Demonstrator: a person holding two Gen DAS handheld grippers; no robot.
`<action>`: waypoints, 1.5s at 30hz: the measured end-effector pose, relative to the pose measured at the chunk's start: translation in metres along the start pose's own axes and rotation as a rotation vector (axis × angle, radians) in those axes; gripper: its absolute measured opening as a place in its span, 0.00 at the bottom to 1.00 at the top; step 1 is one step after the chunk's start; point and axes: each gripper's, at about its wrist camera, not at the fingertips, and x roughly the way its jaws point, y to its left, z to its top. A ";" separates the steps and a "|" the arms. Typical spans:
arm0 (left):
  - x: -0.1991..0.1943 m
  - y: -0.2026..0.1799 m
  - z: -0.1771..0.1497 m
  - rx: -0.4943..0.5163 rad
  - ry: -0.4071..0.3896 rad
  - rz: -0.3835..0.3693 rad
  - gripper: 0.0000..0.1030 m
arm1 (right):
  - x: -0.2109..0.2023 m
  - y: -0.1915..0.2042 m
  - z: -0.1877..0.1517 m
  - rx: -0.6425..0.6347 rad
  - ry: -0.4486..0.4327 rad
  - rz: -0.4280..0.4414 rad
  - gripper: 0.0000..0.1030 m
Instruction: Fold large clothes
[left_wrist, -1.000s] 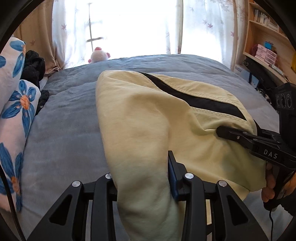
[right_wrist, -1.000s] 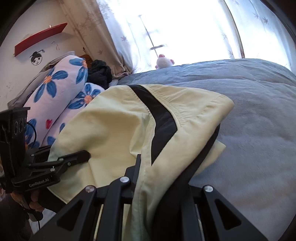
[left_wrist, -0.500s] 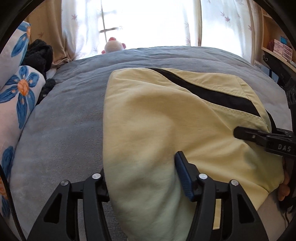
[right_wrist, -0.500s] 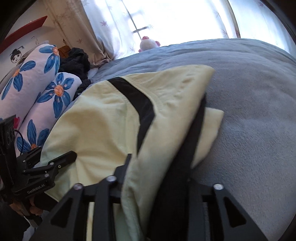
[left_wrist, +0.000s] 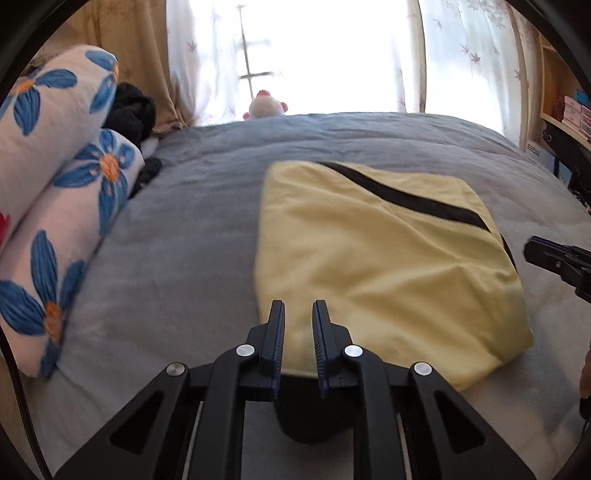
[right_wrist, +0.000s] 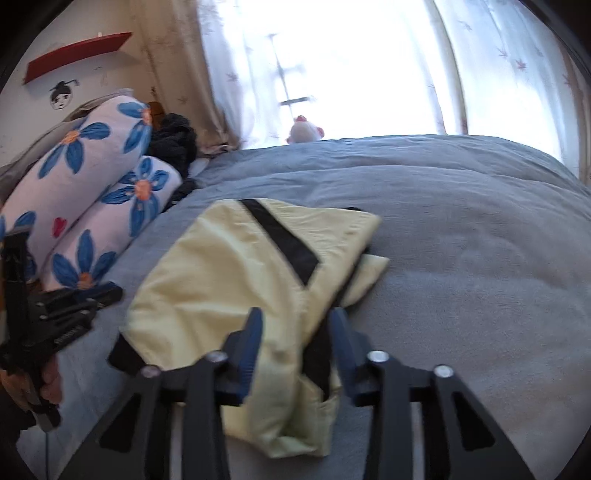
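A pale yellow garment (left_wrist: 369, 258) with a black stripe lies folded on the grey bedspread (left_wrist: 177, 240). My left gripper (left_wrist: 298, 306) hovers over its near left corner. Its jaws are closing to a narrow gap, and no cloth is pinched between them. In the right wrist view the garment (right_wrist: 229, 273) has its near edge under my right gripper (right_wrist: 295, 314). These jaws are closing too, the cloth lies between them, and the pads stand clear of it. The right gripper (left_wrist: 554, 258) also shows at the garment's right side, and the left gripper (right_wrist: 107, 293) at its left side.
Two rolled floral pillows (left_wrist: 55, 184) and a dark heap of clothing (left_wrist: 133, 110) line the bed's left side. A small plush toy (left_wrist: 264, 107) sits by the curtained window. A wooden shelf unit (left_wrist: 569, 110) stands at the right.
Both grippers let go of the yellow garment and drew back from it. The garment dropped flat onto the bed. Both pairs of jaws opened wide, then narrowed.
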 end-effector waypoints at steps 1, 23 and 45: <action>0.001 -0.007 -0.006 0.009 0.013 -0.004 0.11 | 0.007 0.008 -0.002 -0.014 0.024 0.005 0.13; -0.048 -0.049 -0.021 0.001 0.122 0.020 0.37 | -0.049 0.005 -0.019 0.020 0.199 -0.015 0.02; -0.332 -0.137 -0.055 0.003 -0.005 -0.028 0.79 | -0.357 0.045 -0.043 -0.024 0.120 -0.021 0.03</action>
